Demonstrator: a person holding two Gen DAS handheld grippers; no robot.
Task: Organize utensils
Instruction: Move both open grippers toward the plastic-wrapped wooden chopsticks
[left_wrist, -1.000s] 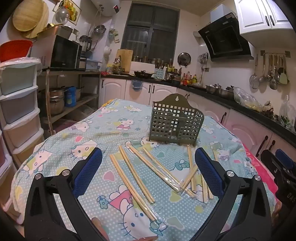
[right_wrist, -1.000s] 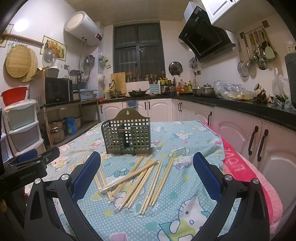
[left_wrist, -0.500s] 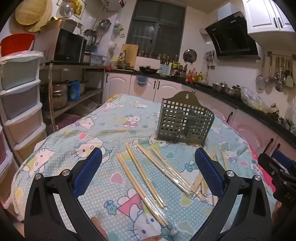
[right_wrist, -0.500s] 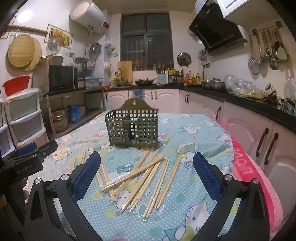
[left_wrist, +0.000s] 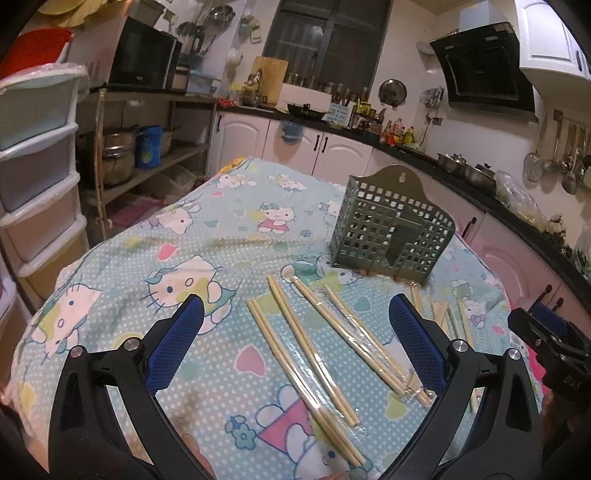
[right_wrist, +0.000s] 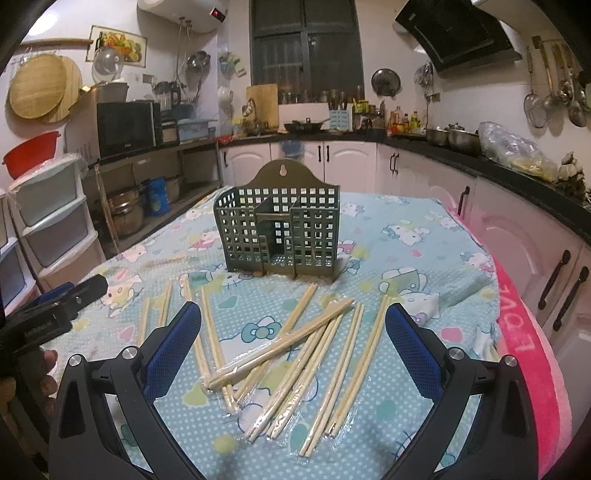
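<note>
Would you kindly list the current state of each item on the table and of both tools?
Left tool: open, empty, above the table.
Right tool: open, empty, above the pile.
Green utensil holder: upright on the cloth, empty as far as the view shows.
Wrapped chopsticks: lying flat, scattered and partly crossed, in clear sleeves, none in the holder.
Patterned tablecloth: spread over the table, slightly rumpled.

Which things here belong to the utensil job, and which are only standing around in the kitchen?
For the job:
- wrapped chopsticks lying loose on the table
- green holder, upright and empty
- left claw and right claw, both open, holding nothing

Just around:
- microwave
- red basin
- hanging ladles
- drawer unit
</note>
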